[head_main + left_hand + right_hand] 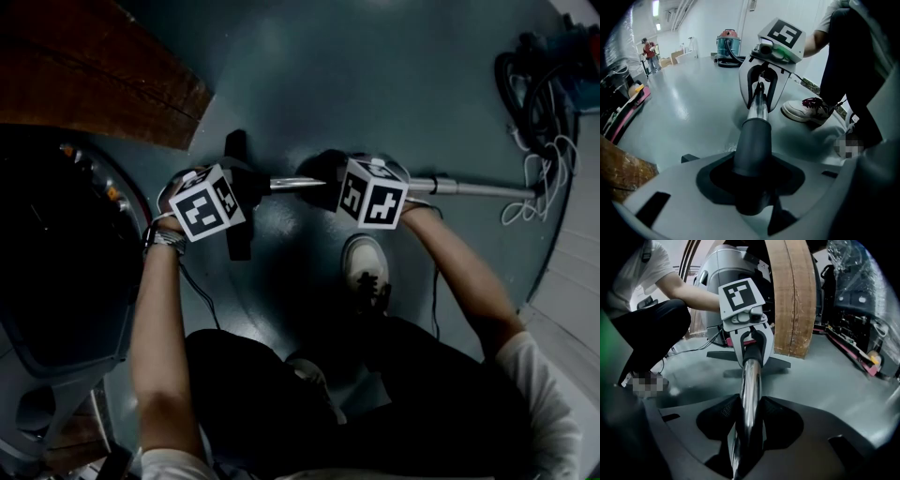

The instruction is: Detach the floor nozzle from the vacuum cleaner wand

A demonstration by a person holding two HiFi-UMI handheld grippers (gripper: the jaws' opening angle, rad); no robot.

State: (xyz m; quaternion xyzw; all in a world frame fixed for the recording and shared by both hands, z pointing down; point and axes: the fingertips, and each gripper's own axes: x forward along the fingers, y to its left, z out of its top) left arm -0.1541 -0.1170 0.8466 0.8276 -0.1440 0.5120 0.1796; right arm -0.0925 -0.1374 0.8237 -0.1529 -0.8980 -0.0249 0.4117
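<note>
A smooth grey-green floor [375, 75] with a dull sheen runs across the room, brighter in the distance under ceiling strip lights [656, 8] and white walls [708, 18]. A wide wooden board [84, 75] stands upright at the far left, next to a bulky grey machine [56, 281] at the near left. White cables [539, 183] lie looped on the floor at the far right. Plastic-wrapped racks [848, 268] line one side, and cardboard boxes [677, 57] sit near a distant person [649, 49]
</note>
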